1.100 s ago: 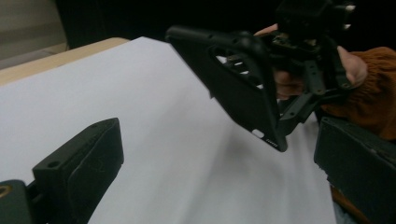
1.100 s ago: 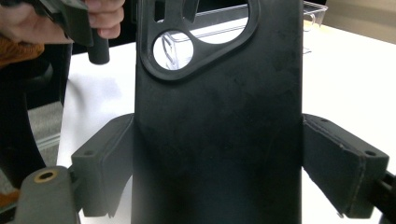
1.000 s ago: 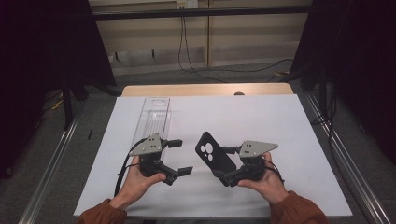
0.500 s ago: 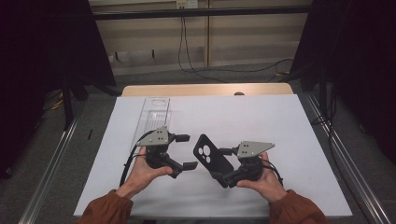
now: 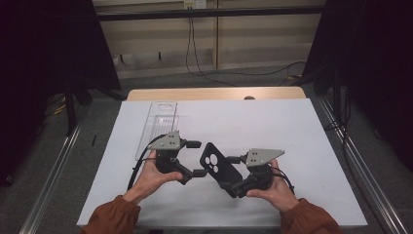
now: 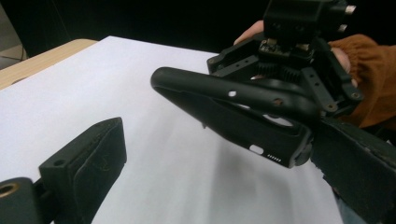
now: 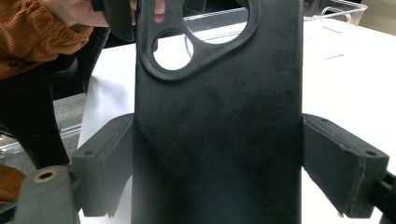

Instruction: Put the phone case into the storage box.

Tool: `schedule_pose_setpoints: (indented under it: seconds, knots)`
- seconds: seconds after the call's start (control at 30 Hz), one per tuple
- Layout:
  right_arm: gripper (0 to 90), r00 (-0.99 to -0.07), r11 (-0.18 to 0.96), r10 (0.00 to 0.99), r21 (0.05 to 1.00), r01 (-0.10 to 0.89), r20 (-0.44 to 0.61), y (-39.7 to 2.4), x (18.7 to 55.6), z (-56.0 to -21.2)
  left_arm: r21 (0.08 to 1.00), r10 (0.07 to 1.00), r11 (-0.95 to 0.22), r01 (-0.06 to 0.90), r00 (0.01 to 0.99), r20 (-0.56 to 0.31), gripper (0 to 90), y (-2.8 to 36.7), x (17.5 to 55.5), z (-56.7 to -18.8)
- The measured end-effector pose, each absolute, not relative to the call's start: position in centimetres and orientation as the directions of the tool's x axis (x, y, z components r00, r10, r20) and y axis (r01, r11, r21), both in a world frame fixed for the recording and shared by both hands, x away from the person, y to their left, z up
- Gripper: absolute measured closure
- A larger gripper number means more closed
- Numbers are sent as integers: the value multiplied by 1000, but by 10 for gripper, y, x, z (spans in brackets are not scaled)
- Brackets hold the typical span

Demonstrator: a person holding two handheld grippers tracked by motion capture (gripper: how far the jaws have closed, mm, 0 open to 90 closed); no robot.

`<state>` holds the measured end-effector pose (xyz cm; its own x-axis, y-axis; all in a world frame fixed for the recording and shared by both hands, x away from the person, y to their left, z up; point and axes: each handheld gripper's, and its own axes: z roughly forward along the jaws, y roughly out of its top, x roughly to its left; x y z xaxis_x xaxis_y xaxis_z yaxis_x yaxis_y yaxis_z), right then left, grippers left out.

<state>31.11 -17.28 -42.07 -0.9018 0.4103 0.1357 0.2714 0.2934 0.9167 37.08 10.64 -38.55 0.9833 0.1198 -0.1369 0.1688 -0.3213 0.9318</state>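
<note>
- Since a second ago, left tool [image 5: 195, 158] has slid right, closing in on the phone case [image 5: 220, 168].
- Right tool [image 7: 224, 172] clamps the black case by its edges, held above the white bench [image 5: 292, 126], near centre.
- Left tool's jaws stand wide, one beside the case's end.
- Clear tray [image 5: 158, 124] lies far left.

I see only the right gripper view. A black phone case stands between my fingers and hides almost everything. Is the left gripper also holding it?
Observer: No. The left gripper is open. In the left gripper view, one of its fingers stands well apart from the phone case.
Operator: Does the case rest on the table?
Observer: No. The right gripper holds it tilted above the white sheet, with a shadow beneath it.
Operator: What else lies on the sheet?
Observer: A clear tray lies on its far left part, behind the left gripper.
</note>
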Motion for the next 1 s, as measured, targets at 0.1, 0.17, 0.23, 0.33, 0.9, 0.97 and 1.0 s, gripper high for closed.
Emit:
schedule_pose_setpoints:
  seconds: [0.1,0.17,0.23,0.33,0.9,0.97,1.0]
  knots:
    - [139,-904,298,406,915,271,136,-173,311,-421,933,118,-321,163,984,-132,35,106,370,-384]
    - [139,-906,301,402,915,270,136,-172,312,-422,932,108,-325,157,986,-129,35,105,371,-383]
    - [139,-908,303,396,914,270,138,-172,312,-422,933,98,-327,152,987,-126,33,103,372,-382]
    - [139,-909,307,391,912,274,142,-171,312,-423,931,80,-337,137,990,-117,28,102,373,-381]
    - [139,-927,333,342,902,275,157,-170,311,-426,927,-29,-355,119,990,-139,30,99,378,-389]
    - [139,-927,332,337,901,278,162,-170,311,-426,929,-42,-351,118,989,-142,30,98,378,-390]
    - [139,-929,334,334,901,276,161,-170,310,-426,929,-46,-350,120,988,-145,31,98,378,-390]
